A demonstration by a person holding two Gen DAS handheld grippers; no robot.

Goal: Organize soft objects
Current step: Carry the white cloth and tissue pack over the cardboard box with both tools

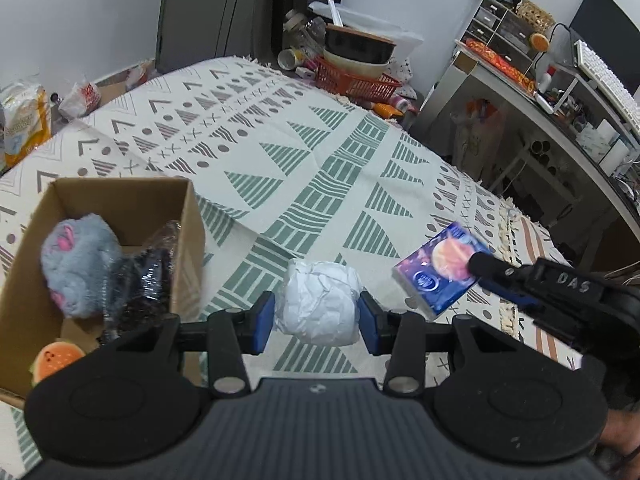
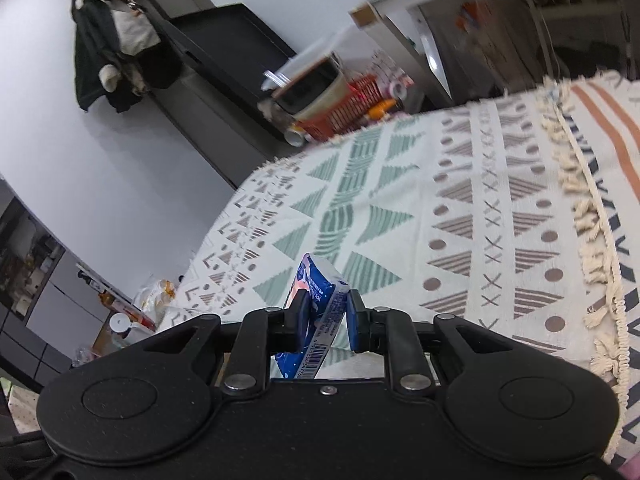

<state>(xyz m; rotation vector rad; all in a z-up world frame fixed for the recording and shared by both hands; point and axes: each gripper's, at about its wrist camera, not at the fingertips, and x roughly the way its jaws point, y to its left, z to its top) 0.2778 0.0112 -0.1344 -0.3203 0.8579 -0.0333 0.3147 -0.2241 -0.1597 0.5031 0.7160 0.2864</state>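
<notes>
A crumpled white paper ball [image 1: 318, 304] sits between the blue pads of my left gripper [image 1: 316, 316], which is shut on it just above the patterned cloth. To its left stands an open cardboard box [image 1: 120, 196] holding a grey plush toy [image 1: 78, 266], a black item in clear wrap [image 1: 146, 276] and an orange squishy toy [image 1: 56, 360]. A blue tissue pack [image 1: 440, 272] is held at the right, off the cloth. In the right wrist view my right gripper [image 2: 328, 320] is shut on this tissue pack [image 2: 316, 300].
A green and brown patterned cloth [image 1: 320, 168] covers the bed. At its far end stands a red basket [image 1: 356, 82] with stacked bowls. A cluttered desk [image 1: 560, 92] runs along the right. Bags [image 1: 24, 120] lie at the far left.
</notes>
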